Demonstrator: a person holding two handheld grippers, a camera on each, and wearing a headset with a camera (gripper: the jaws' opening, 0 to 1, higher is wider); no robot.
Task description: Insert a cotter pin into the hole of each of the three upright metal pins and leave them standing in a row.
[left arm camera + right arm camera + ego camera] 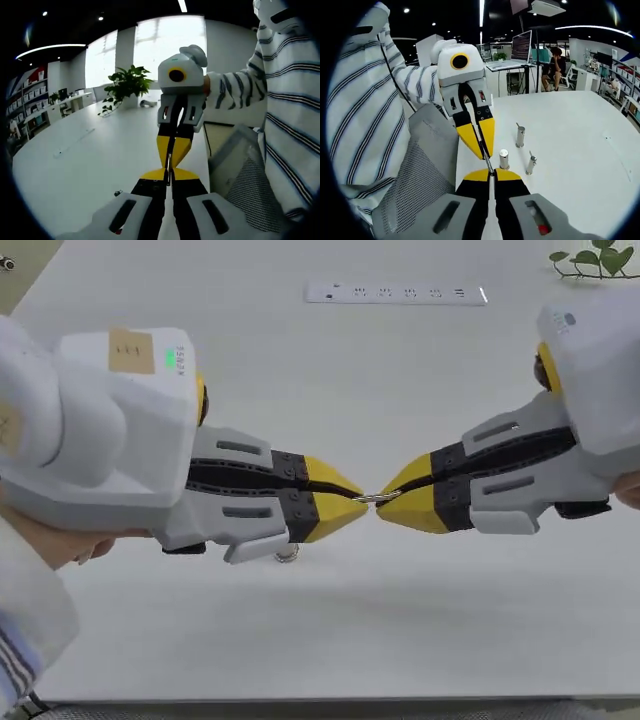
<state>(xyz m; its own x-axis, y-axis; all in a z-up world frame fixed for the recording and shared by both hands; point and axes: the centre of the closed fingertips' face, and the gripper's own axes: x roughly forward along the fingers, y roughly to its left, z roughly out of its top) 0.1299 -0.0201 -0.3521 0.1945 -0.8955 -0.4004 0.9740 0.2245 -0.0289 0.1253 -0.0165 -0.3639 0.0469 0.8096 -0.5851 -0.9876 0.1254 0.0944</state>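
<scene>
- Cotter pin (374, 497): thin wire, held in the air above the white workbench (420, 640), bridging two yellow tips meeting nose to nose.
- Jaws of the left gripper (361, 502) drawn narrow, apparently nipping one end of the wire; jaws of the right gripper (385, 504) likewise narrow on the other end. Looped end too small to place.
- Reads as a hand-over or re-grip ahead of an insertion, judging by the shared hold.
- Below, in the right gripper view, three uprights standing near one another but apart. Far metal pin (520, 135) and right-hand metal pin (532, 163) each with a thin sliver at the top, probably wires already in. Middle metal pin (504, 159) flat-topped and seemingly unfilled.
- To do the step well: keep one gripper firm near the looped end, leaving the straight legs free and long. Release the other only after a sure hold. Otherwise, risk of the wire pivoting or dropping.
- Next, line the legs up with the cross-hole of the middle metal pin, approach level and push gently. Steady the body with the freed gripper, given the risk of toppling it and knocking its neighbours out of row.
- Farther out: power strip (396, 293) near the far edge of the workbench, leafy sprig (597, 258) at the corner.
</scene>
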